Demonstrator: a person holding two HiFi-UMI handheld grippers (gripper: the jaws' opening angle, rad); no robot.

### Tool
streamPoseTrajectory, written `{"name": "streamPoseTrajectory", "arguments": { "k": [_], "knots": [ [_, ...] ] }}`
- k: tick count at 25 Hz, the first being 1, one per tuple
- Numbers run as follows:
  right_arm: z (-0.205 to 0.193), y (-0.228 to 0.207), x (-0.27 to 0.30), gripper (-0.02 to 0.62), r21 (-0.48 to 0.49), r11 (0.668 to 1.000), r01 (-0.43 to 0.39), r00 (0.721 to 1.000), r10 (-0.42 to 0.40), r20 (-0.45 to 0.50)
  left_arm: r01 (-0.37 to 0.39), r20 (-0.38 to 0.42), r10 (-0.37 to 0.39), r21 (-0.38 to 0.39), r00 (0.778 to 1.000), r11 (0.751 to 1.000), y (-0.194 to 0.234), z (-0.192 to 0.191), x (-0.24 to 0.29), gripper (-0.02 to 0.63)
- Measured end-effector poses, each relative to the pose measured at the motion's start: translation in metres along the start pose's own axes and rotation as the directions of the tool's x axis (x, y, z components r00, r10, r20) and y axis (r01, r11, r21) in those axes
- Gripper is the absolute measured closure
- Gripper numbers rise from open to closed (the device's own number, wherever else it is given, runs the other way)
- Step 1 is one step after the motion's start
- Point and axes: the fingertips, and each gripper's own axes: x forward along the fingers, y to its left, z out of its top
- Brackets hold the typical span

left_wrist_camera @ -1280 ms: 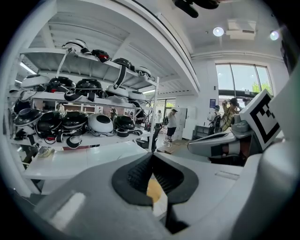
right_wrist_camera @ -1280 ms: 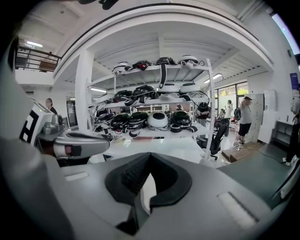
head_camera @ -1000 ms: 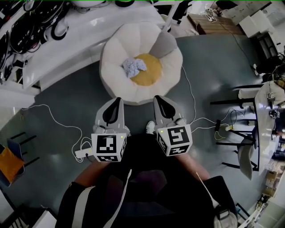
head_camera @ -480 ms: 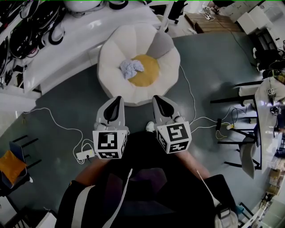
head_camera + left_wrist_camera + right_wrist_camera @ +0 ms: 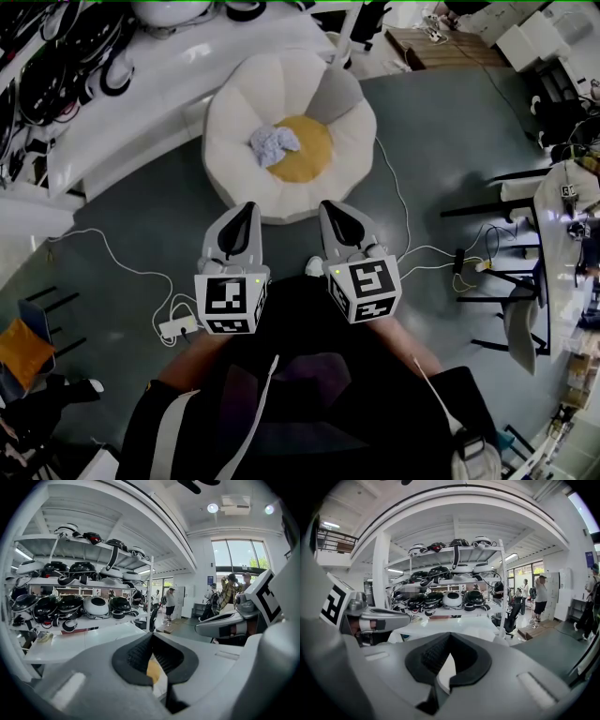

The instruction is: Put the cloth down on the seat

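I hold my left gripper (image 5: 248, 210) and my right gripper (image 5: 330, 208) side by side just ahead of my body, a little apart and level with each other. Both point forward and slightly down. Each gripper's jaws are closed tip to tip, with nothing pinched between them.

cloth (image 5: 274, 142) on seat (image 5: 234, 103) | seat before left tool (image 5: 248, 207), right tool (image 5: 330, 206)

Cloth (image 5: 274, 143) pale blue-white; seat (image 5: 230, 131) cream, yellow centre; floor (image 5: 141, 225) dark grey.
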Motion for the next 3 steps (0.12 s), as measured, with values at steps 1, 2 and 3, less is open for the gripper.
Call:
{"name": "streamPoseTrajectory", "arguments": {
  "k": [1,2,3],
  "knots": [
    [-0.0007,0.0000,-0.0007,0.595,0.002,1.000,0.000,1.000,0.000,-0.001,-0.001,0.000,0.001,-0.001,1.000,1.000,-0.0005,-0.0003,-0.0006,0.604],
    [-0.0015,0.0000,-0.0015,0.595,0.003,1.000,0.000,1.000,0.000,-0.002,-0.001,0.001,0.001,-0.002,1.000,1.000,-0.0009,-0.0006,-0.0013,0.604],
    [-0.0023,0.0001,-0.0022,0.595,0.005,1.000,0.000,1.000,0.000,-0.003,-0.002,0.001,0.002,-0.003,1.000,1.000,-0.0013,-0.0010,-0.0019,0.604]
  ]
}}
